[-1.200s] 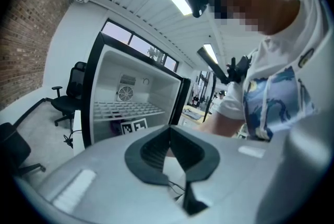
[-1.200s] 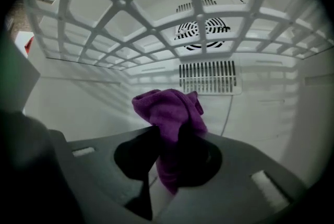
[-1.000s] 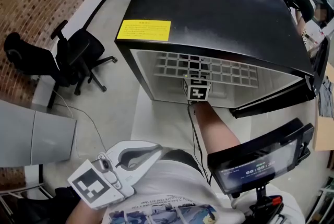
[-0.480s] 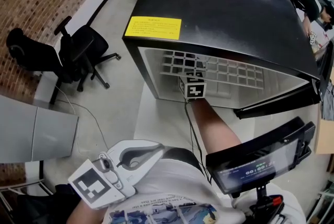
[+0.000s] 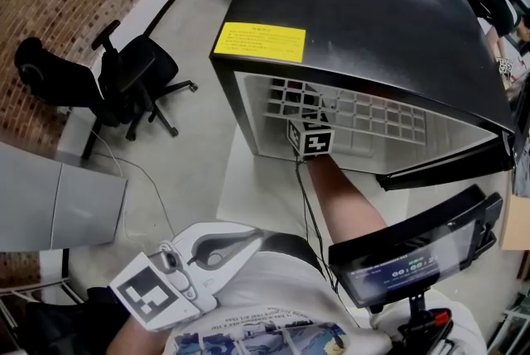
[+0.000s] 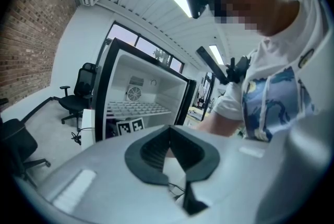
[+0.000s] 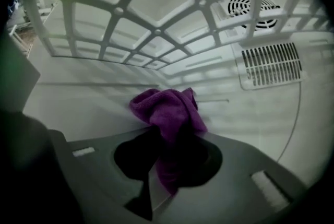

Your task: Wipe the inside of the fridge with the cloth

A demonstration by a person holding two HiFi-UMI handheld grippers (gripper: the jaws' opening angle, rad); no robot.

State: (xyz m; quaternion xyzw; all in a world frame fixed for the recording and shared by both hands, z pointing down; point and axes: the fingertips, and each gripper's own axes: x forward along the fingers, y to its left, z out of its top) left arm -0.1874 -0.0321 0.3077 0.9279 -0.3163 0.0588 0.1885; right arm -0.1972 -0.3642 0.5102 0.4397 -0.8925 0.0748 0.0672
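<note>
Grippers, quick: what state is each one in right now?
Left gripper: shut, nothing between its jaws.
Right gripper: shut on the purple cloth, inside the fridge.

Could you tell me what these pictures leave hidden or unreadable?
- Head view: the fridge top hides the cloth and the fingers of the right gripper.
- Head view: the yellow label has print too small to read.
- Right gripper view: whether the cloth touches the fridge wall is unclear in dim light.
</note>
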